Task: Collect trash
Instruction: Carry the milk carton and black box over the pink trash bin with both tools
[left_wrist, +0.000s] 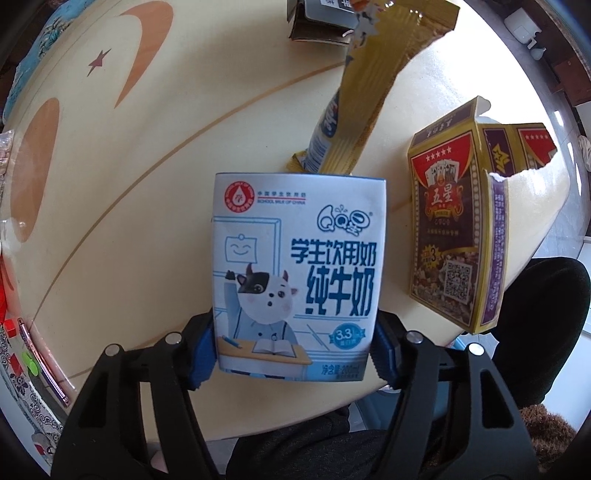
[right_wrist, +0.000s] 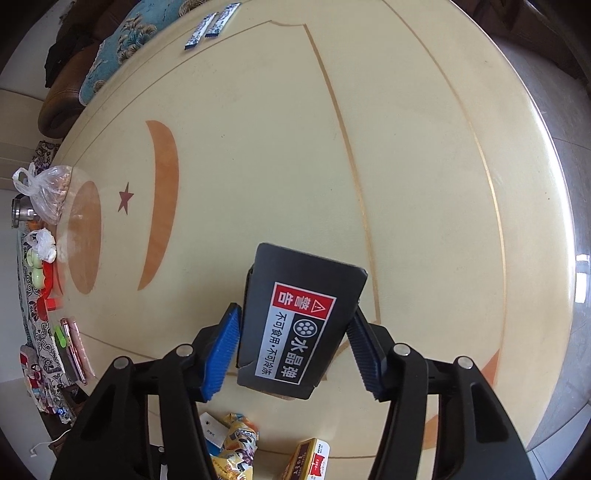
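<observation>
Between the blue pads of the left gripper (left_wrist: 293, 349), a blue-and-white milk carton (left_wrist: 297, 273) is being clamped by its lower sides, standing upright with its printed cow cartoon facing the camera, above the near edge of the cream worktop (left_wrist: 155, 155). At about one o'clock from the carton, a torn gold snack wrapper (left_wrist: 364, 96) is stretching away across the worktop, its lower end hidden just behind the carton's top edge. At three o'clock, well apart from the carton, a red-and-gold playing-card box (left_wrist: 452, 236) is lying near the worktop's edge with its end flap torn open. At twelve o'clock, at the far rim of the view, an opened dark cardboard box (left_wrist: 321, 20) is showing only in part. In the right wrist view, the right gripper (right_wrist: 295, 343) is closing on a black box (right_wrist: 301, 321) bearing a red warning label; the right pad is pressing its side, while whether the left pad is touching cannot be told, so the grip cannot be confirmed. Below that gripper, at six o'clock, a crumpled yellow wrapper (right_wrist: 236, 446) and a small red-and-gold carton (right_wrist: 308, 459) are lying on the worktop (right_wrist: 258, 147). At nine o'clock, near the worktop's rim, a knotted clear plastic bag (right_wrist: 46, 194) is sitting beside a pink phone (right_wrist: 75, 350).
</observation>
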